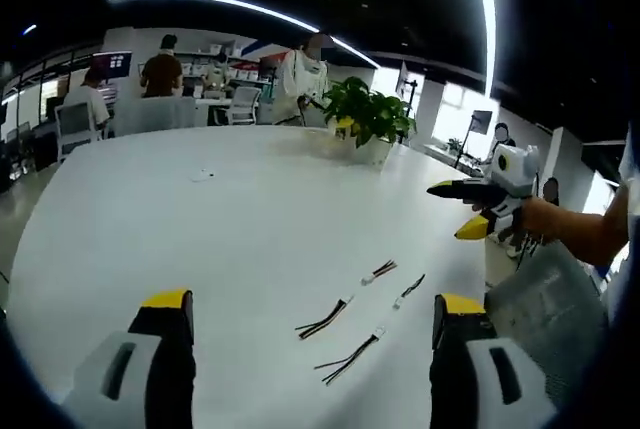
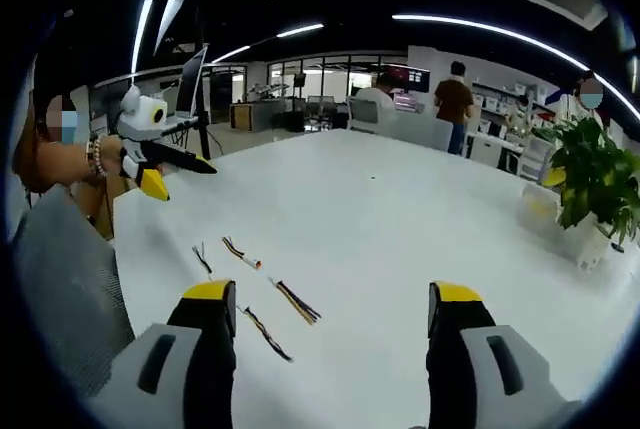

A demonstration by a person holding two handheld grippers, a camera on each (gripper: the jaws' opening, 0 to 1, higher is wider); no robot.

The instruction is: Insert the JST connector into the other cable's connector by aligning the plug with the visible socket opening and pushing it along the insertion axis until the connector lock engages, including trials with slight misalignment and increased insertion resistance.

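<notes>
Both claws released, holding nothing: left claw (image 1: 312,324), right claw (image 2: 334,314). Cables (image 1: 350,324) lie loose on the white bench (image 1: 200,239), near its edge, unmated.

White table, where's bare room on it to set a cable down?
The white table lies bare from the left tool out to the potted plant, apart from one small item. It is crowded where the short cables lie, toward the right tool.
</notes>
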